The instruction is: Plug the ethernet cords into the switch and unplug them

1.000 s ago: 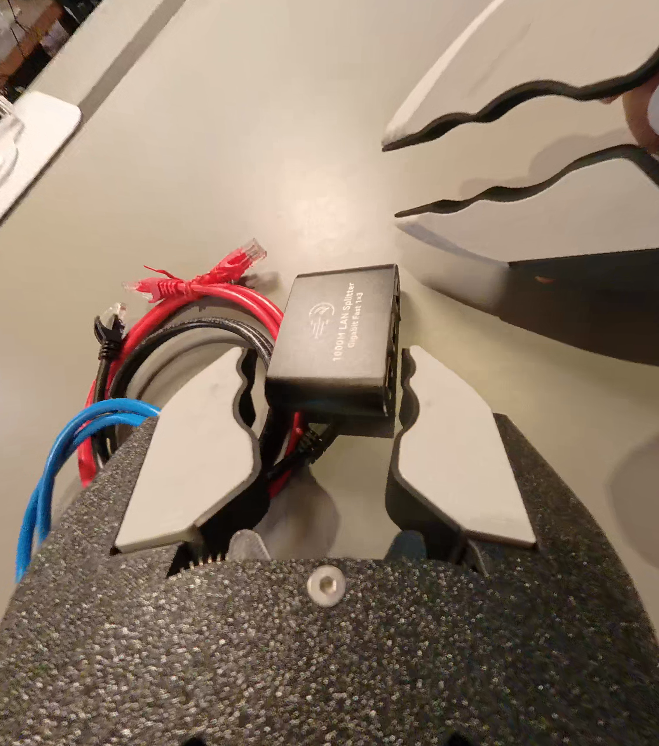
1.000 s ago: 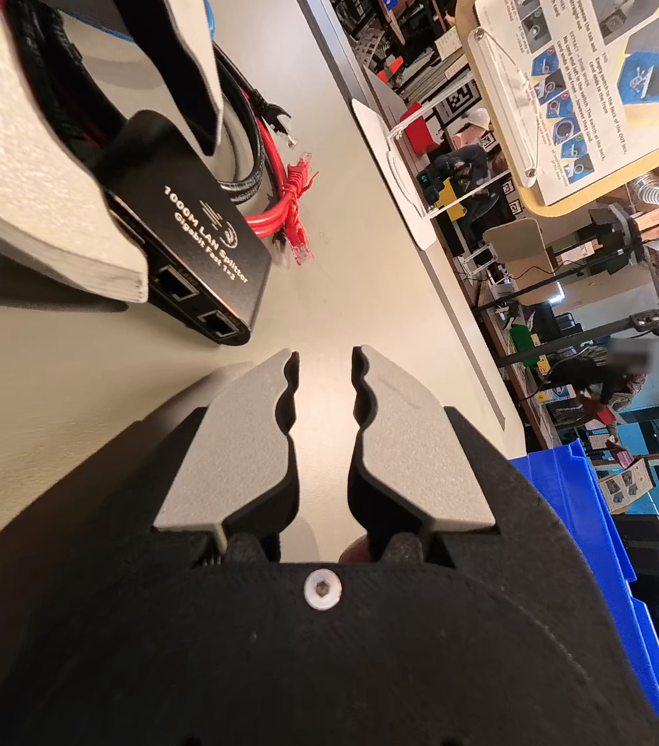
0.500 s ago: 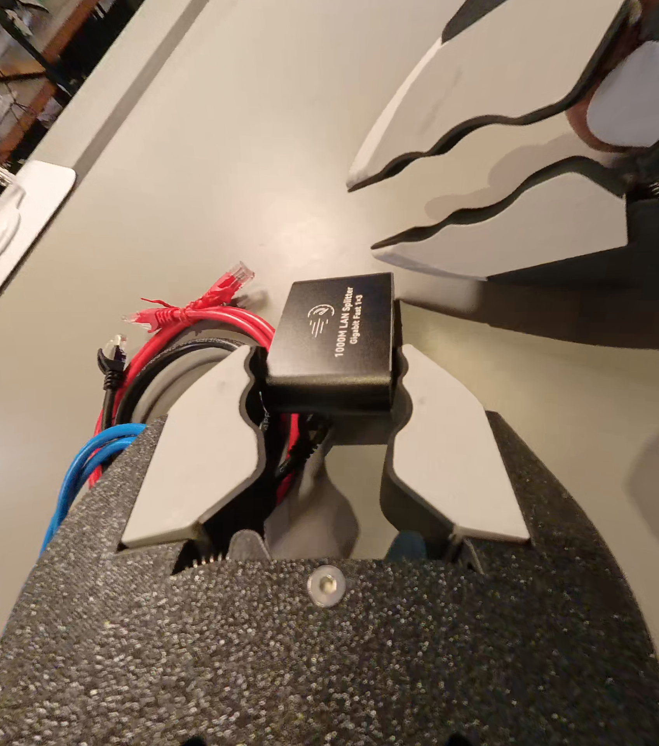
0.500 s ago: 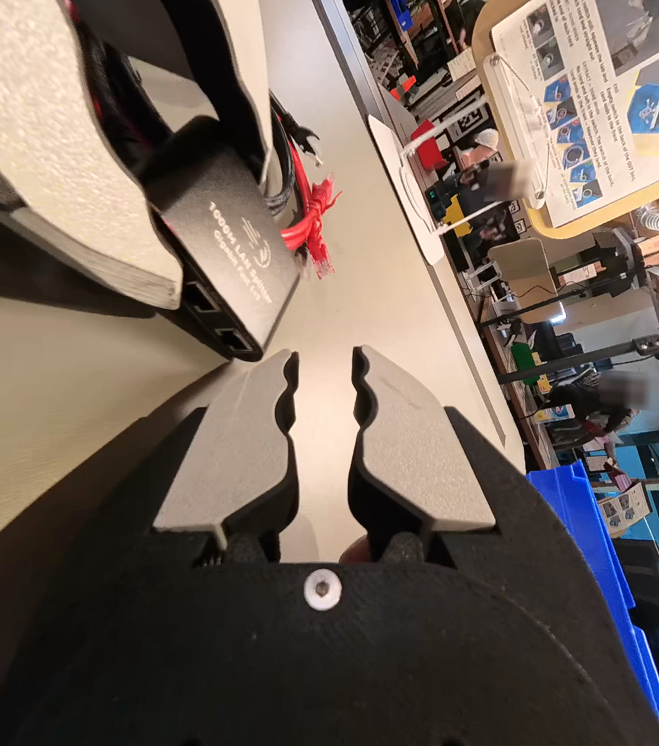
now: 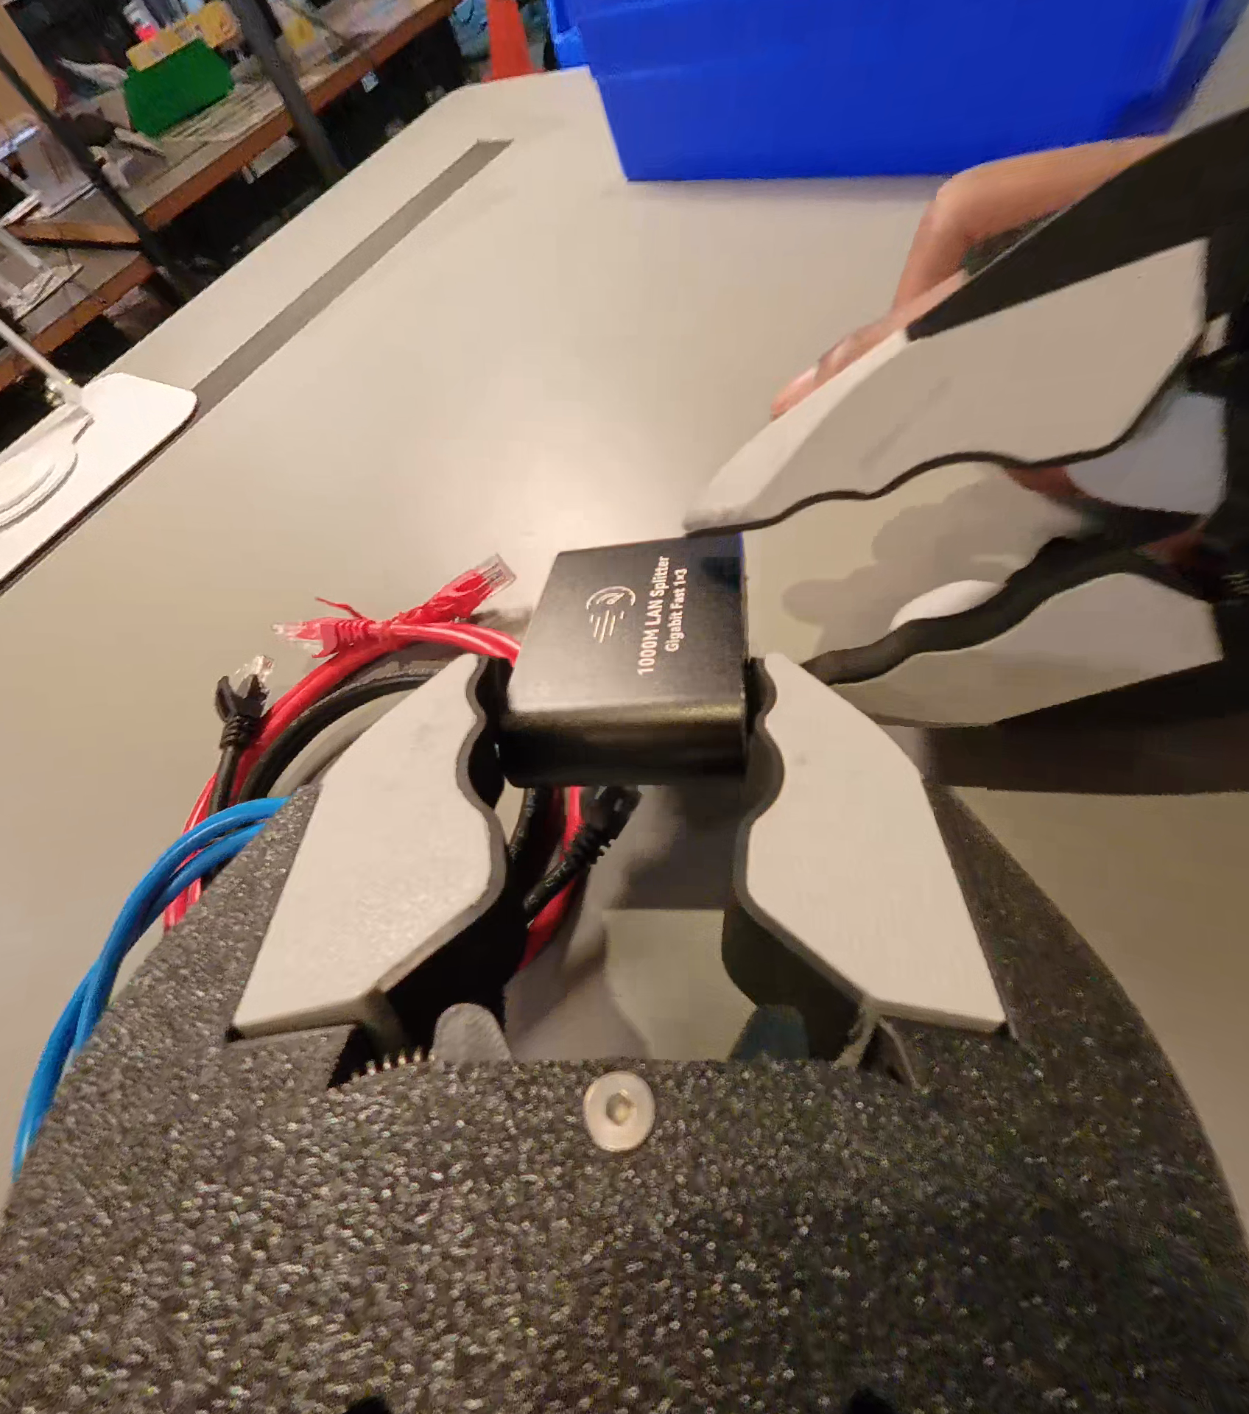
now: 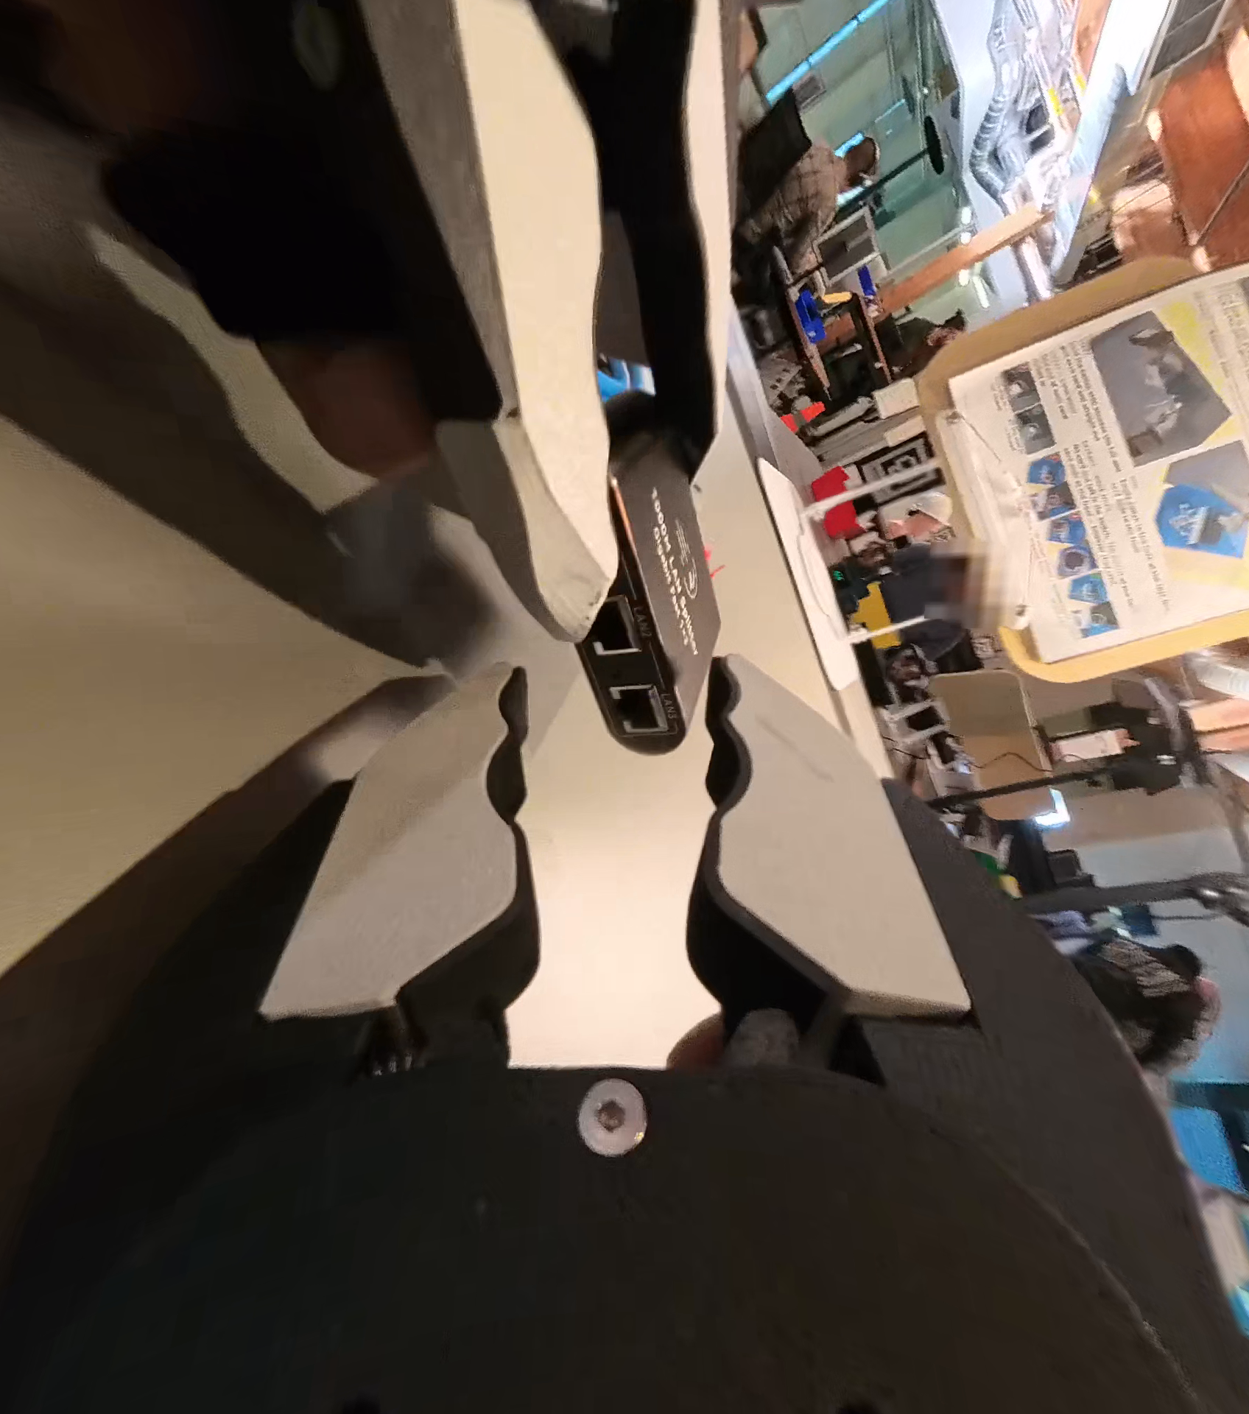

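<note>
Switch held in left fingers, right fingers spread around its port end

Fingers of the left gripper [image 5: 617, 689] clamped the near end of the black switch [image 5: 637, 650], one grey pad on each side of the box. Under and just behind that grip ran a tangle of cords: a blue cord [image 5: 116, 918] looped off to the left, a red cord [image 5: 392, 650] curved beside it with its clear plug lying on the bench [image 5: 453, 344], and a black cord [image 5: 243, 708] ended in a plug pointing upward. None of the plugs in view sat in a port.

The right gripper [image 6: 617, 692] came in from the side, its fingers spread wide on either side of the switch's port end without touching it. Two empty ports [image 6: 625, 673] faced that camera. Beyond, a white stand base [image 5: 32, 474] rested on the bench, and a blue bin [image 5: 874, 84] stood at its far edge.
</note>
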{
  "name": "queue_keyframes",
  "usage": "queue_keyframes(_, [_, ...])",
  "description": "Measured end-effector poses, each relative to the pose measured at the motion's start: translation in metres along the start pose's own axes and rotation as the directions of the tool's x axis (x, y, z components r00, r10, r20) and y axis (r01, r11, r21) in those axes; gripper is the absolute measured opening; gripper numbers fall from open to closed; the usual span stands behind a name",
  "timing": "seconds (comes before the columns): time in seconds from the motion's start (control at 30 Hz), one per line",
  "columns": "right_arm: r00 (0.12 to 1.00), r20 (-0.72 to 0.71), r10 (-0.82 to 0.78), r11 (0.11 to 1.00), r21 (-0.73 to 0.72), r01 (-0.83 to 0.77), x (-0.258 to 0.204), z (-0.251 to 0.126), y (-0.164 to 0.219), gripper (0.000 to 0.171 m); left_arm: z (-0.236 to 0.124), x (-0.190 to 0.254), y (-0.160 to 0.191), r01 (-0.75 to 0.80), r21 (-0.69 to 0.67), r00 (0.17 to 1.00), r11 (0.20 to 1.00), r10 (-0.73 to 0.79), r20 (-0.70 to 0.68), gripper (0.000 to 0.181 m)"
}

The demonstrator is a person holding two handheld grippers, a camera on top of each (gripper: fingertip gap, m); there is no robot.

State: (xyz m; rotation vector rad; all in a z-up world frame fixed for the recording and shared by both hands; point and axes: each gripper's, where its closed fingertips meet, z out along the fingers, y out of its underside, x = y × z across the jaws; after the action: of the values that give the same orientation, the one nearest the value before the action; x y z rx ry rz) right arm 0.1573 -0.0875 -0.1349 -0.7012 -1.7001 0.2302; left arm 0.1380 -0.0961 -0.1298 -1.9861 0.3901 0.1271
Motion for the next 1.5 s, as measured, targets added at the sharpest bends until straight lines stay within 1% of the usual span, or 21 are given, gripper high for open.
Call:
queue_keyframes(0.1, [0.996,-0.059,-0.065,0.998,-0.02,0.064,0.004,0.001,-0.001,0.045,-0.007,0.012,-0.01,-0.008,0.074,0.997,0.997,0.013,-0.074,0.063])
queue_keyframes(0.13, [0.994,-0.08,-0.08,0.997,-0.024,0.079,0.006,0.001,-0.001,0.043,-0.009,0.017,-0.014,-0.008,0.099,0.994,0.995,0.018,-0.104,0.066])
queue_keyframes(0.2, [0.987,-0.111,-0.112,0.994,-0.029,0.109,0.01,-0.001,-0.002,0.033,-0.012,0.026,-0.02,-0.017,0.146,0.988,0.989,0.039,-0.147,0.066])
queue_keyframes(0.27, [0.988,-0.121,-0.099,0.995,-0.011,0.098,0.011,-0.003,-0.005,0.032,-0.019,0.029,-0.031,0.007,0.224,0.985,0.974,0.031,-0.168,0.062])
queue_keyframes(0.37, [0.989,-0.147,0.005,0.997,0.077,0.006,0.023,-0.012,-0.016,0.026,-0.036,0.026,-0.051,0.091,0.387,0.981,0.918,-0.015,-0.194,0.064])
queue_keyframes(0.47, [0.978,-0.098,0.185,0.972,0.166,-0.167,0.033,-0.02,-0.02,0.026,-0.062,0.011,-0.071,0.227,0.572,0.966,0.788,-0.108,-0.234,0.07])
queue_keyframes(0.53, [0.943,0.004,0.334,0.911,0.257,-0.324,0.038,-0.028,-0.028,0.026,-0.073,0.001,-0.075,0.336,0.618,0.936,0.711,-0.183,-0.299,0.071])
queue_keyframes(0.6, [0.868,0.201,0.454,0.797,0.344,-0.497,0.035,-0.039,-0.042,0.026,-0.075,-0.001,-0.076,0.43,0.607,0.894,0.669,-0.225,-0.387,0.072])
queue_keyframes(0.63, [0.826,0.307,0.473,0.744,0.362,-0.561,0.031,-0.045,-0.05,0.026,-0.075,0.004,-0.077,0.469,0.588,0.869,0.659,-0.224,-0.442,0.073])
queue_keyframes(0.67, [0.793,0.374,0.481,0.697,0.385,-0.605,0.031,-0.051,-0.057,0.026,-0.075,0.011,-0.079,0.498,0.564,0.842,0.659,-0.212,-0.496,0.076])
queue_keyframes(0.73, [0.75,0.445,0.49,0.633,0.41,-0.656,0.031,-0.059,-0.067,0.026,-0.073,0.031,-0.08,0.515,0.512,0.796,0.688,-0.163,-0.583,0.077])
queue_keyframes(0.8, [0.714,0.492,0.498,0.6,0.4,-0.693,0.029,-0.06,-0.073,0.026,-0.076,0.043,-0.082,0.489,0.509,0.786,0.708,-0.104,-0.61,0.07])
queue_keyframes(0.9, [0.722,0.514,0.464,0.635,0.375,-0.675,0.02,-0.057,-0.076,0.026,-0.081,0.046,-0.083,0.473,0.538,0.792,0.698,-0.069,-0.606,0.05])
queue_keyframes(0.97, [0.739,0.521,0.428,0.673,0.362,-0.645,0.011,-0.056,-0.079,0.026,-0.084,0.047,-0.083,0.476,0.541,0.785,0.693,-0.057,-0.617,0.048])
queue_keyframes(1.13, [0.757,0.516,0.401,0.722,0.331,-0.608,0.0,-0.049,-0.083,0.026,-0.083,0.056,-0.081,0.416,0.539,0.797,0.732,-0.007,-0.605,0.044])
queue_keyframes(1.17, [0.762,0.506,0.404,0.728,0.327,-0.603,0.0,-0.048,-0.082,0.027,-0.081,0.055,-0.078,0.386,0.533,0.812,0.753,-0.002,-0.584,0.039])
queue_keyframes(1.23, [0.782,0.441,0.44,0.732,0.328,-0.597,0.007,-0.043,-0.078,0.04,-0.077,0.044,-0.073,0.365,0.526,0.846,0.768,-0.038,-0.532,0.029])
queue_keyframes(1.3, [0.819,0.333,0.467,0.733,0.372,-0.569,0.019,-0.042,-0.074,0.045,-0.081,0.026,-0.073,0.44,0.534,0.841,0.722,-0.123,-0.527,0.027])
queue_keyframes(1.37, [0.847,0.257,0.465,0.748,0.397,-0.531,0.026,-0.042,-0.071,0.051,-0.091,0.01,-0.075,0.521,0.565,0.817,0.64,-0.183,-0.546,0.027])
queue_keyframes(1.43, [0.855,0.258,0.451,0.754,0.403,-0.519,0.024,-0.042,-0.074,0.057,-0.101,0.005,-0.076,0.585,0.572,0.776,0.575,-0.192,-0.601,0.027])
queue_keyframes(1.5, [0.879,0.242,0.41,0.784,0.4,-0.475,0.018,-0.04,-0.078,0.06,-0.1,0.01,-0.075,0.634,0.536,0.732,0.558,-0.21,-0.648,0.027])
